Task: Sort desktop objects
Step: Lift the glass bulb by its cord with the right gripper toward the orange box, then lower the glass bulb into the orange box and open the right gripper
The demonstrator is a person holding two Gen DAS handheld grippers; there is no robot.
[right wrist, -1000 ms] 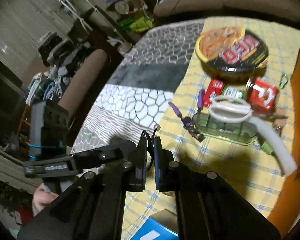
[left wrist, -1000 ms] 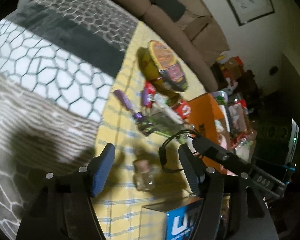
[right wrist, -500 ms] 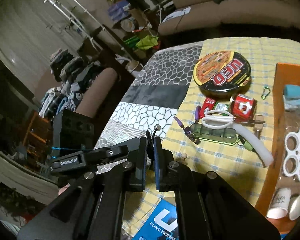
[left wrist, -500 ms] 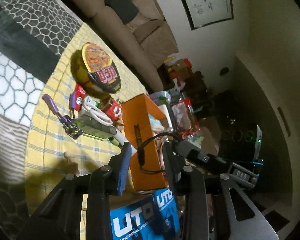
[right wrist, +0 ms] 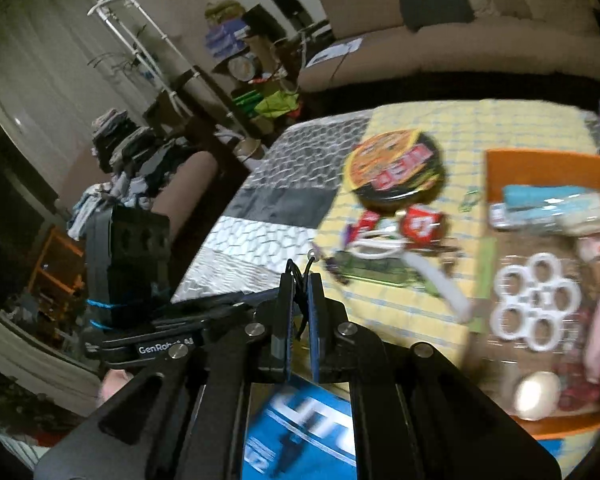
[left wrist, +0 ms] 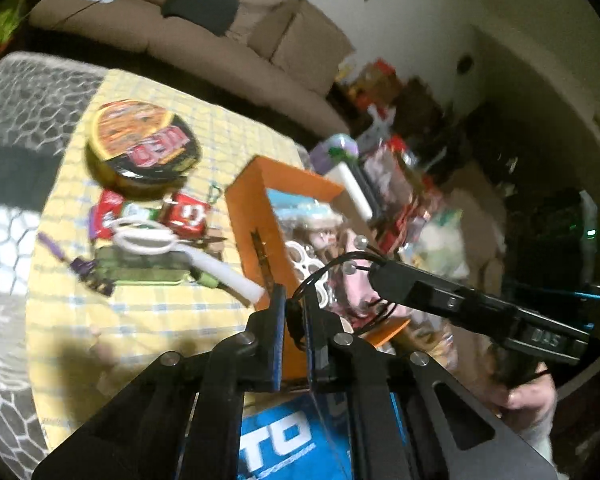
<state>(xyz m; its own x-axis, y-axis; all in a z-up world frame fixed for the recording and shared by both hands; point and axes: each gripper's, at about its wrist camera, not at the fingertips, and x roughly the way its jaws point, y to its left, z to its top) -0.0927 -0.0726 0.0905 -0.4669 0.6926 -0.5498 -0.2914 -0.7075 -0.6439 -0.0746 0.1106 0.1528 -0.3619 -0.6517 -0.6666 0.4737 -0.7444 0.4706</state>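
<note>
Yellow checked tablecloth (left wrist: 148, 312) beyond jaws | both grippers (left wrist: 293, 308) (right wrist: 300, 292) pinched one black cord (left wrist: 328, 268), strung between them | ends hidden.

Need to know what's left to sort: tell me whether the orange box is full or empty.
Partly full. The orange box already holds a white ring holder, a blue packet and other items too blurred to name.

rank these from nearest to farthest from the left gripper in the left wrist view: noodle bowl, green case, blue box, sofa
1. blue box, just under the left gripper
2. green case, on the yellow cloth, left
3. noodle bowl, farther back
4. sofa, beyond the table
</note>
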